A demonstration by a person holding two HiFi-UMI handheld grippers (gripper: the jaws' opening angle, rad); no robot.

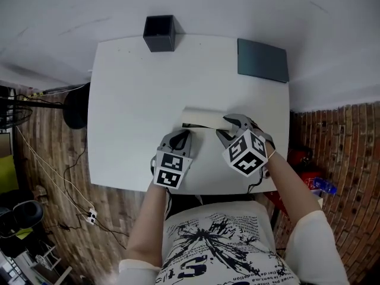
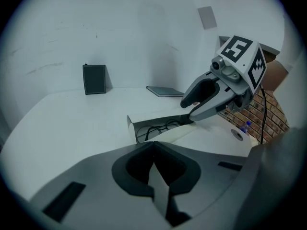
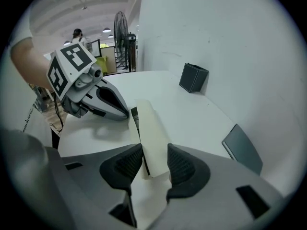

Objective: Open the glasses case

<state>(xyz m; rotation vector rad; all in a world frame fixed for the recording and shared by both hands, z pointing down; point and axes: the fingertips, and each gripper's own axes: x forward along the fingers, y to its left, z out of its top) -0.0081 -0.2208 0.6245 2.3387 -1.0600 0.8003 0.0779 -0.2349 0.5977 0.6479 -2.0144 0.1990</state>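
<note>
A cream glasses case (image 1: 200, 118) lies on the white table (image 1: 136, 94) near its front edge. In the left gripper view the case (image 2: 158, 124) gapes and dark glasses show inside. My left gripper (image 2: 154, 150) is shut on a thin cream flap (image 2: 161, 190) at the case's near left end; in the head view this gripper (image 1: 183, 136) sits left of the case. My right gripper (image 3: 155, 153) has its ribbed pads pressed on both sides of the raised cream lid (image 3: 151, 128). It comes at the case from the right (image 1: 224, 127).
A black open box (image 1: 159, 33) stands at the table's far edge. A flat dark grey pad (image 1: 263, 60) lies at the far right corner. A standing fan (image 3: 120, 32) and cables are off the table's left side, over wood-pattern floor.
</note>
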